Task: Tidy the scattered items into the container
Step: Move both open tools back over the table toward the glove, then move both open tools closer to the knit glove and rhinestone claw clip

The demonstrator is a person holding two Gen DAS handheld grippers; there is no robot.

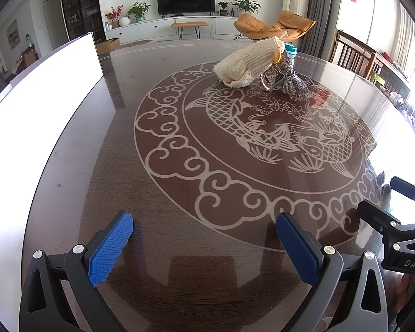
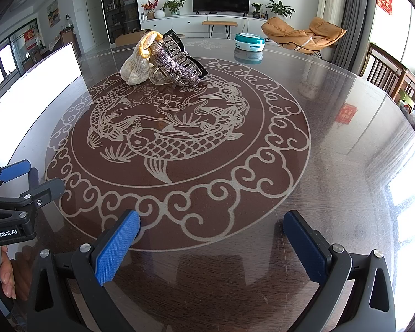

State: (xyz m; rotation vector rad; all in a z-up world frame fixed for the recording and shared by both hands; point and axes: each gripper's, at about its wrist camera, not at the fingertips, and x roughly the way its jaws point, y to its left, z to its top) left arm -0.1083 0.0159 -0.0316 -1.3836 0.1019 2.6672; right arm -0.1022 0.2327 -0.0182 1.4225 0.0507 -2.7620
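A cream knit glove (image 1: 246, 65) (image 2: 137, 65) lies in a pile at the far side of the round table, against a rhinestone hair clip (image 1: 292, 78) (image 2: 177, 67), a clear clip (image 1: 269, 81) and a black claw clip (image 2: 179, 45). A teal and white round tin (image 2: 249, 41) (image 1: 290, 49) sits further back. A white container (image 1: 41, 91) (image 2: 33, 83) stands at the left. My left gripper (image 1: 204, 238) (image 2: 27, 177) is open and empty near the front edge. My right gripper (image 2: 211, 238) is open and empty beside it.
The dark glass-topped table (image 1: 179, 182) (image 2: 332, 166) has a fish pattern in the middle. Wooden chairs (image 1: 354, 54) (image 2: 387, 69) stand at its right side. A TV unit and orange lounge chair are in the room behind.
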